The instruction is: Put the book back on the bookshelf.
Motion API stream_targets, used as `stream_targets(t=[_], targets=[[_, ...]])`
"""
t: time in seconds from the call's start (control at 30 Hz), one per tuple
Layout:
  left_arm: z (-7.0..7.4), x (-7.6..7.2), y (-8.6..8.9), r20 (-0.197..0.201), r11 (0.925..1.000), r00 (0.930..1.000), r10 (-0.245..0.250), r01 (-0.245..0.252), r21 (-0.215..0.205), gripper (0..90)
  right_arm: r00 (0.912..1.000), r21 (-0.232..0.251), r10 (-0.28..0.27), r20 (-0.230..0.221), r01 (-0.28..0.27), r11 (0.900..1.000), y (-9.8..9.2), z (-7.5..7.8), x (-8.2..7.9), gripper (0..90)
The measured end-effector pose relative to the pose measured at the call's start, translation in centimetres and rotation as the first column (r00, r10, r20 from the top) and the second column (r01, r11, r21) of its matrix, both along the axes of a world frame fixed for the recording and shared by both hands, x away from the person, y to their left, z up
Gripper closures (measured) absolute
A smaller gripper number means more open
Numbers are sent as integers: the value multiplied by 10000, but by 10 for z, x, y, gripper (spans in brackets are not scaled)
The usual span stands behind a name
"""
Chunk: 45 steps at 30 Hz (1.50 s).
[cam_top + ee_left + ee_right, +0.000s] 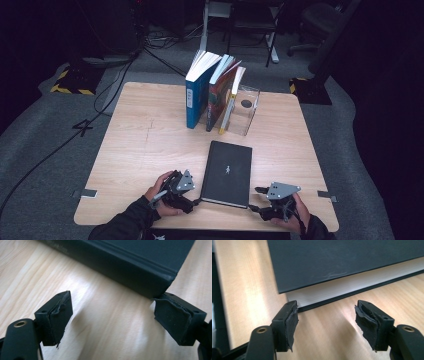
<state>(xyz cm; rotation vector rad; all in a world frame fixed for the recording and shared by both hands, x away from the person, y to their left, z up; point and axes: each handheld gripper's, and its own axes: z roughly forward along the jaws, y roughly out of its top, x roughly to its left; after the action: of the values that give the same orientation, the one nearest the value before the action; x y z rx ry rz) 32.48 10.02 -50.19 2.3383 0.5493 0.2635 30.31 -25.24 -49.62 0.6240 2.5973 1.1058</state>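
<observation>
A black hardcover book (227, 172) lies flat on the wooden table (145, 145), its short near end toward the person. My left gripper (196, 201) sits at the book's near left corner, jaws open and level on the table. In the left gripper view the book's spine corner (160, 288) touches the right pad (172, 320) while the gap holds only bare wood. My right gripper (253, 199) stands open at the book's near right corner. In the right gripper view the book's white page edge (352, 287) lies just beyond the left pad (290, 325), with nothing between the pads.
Three books (212, 90) stand upright at the table's far middle, leaning against a clear plastic box (246, 110). Dark floor, cables and chair legs surround the table. The near table edge runs just under both hands.
</observation>
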Motion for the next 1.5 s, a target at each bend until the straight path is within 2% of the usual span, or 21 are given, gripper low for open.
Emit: stream_targets(t=[0.03, 0.17, 0.2, 0.27, 0.6, 0.87, 0.97, 1.13, 1.27, 1.5], targets=[[0, 1, 1, -97, 10000, 9999, 63, -64, -38, 156, 10000, 116, -71, 39, 71, 9999, 5, 0, 3, 336], [0, 7, 5, -75, 9996, 9995, 296, -296, -10, 157, 9997, 93, -196, 138, 194, 9998, 10, -2, 5, 319], [-1, 10, 7, -249, 9993, 9991, 346, -349, -111, 159, 9997, 111, -205, 107, 204, 9997, 11, -2, 5, 313], [-1, 13, 10, -393, 9992, 9986, 345, -352, -175, 164, 9991, 236, -288, 326, 280, 9993, 13, 0, 5, 311], [-1, 15, 14, -439, 9986, 9980, 460, -470, -222, 191, 9990, 296, -243, 374, 232, 9993, 20, 1, 8, 287], [2, 11, 14, -404, 9996, 9991, 146, -156, -243, 195, 9986, 477, -318, 420, 298, 9984, 23, 2, 9, 271], [5, 8, 13, -244, 9997, 9997, 80, -86, -247, 192, 9983, 556, -329, 479, 303, 9980, 25, 4, 8, 268], [16, -1, 11, 192, 9972, 9996, -191, 204, -716, 198, 9975, 713, -389, 586, 347, 9968, 26, 7, 9, 258], [22, -4, 6, 195, 9940, 9990, -400, 417, -1009, 198, 9966, 800, -432, 699, 376, 9961, 29, 10, 9, 258], [27, -8, -5, 344, 9920, 9970, -691, 723, -1032, 195, 9935, 1087, -538, 1004, 428, 9932, 35, 22, 11, 258]])
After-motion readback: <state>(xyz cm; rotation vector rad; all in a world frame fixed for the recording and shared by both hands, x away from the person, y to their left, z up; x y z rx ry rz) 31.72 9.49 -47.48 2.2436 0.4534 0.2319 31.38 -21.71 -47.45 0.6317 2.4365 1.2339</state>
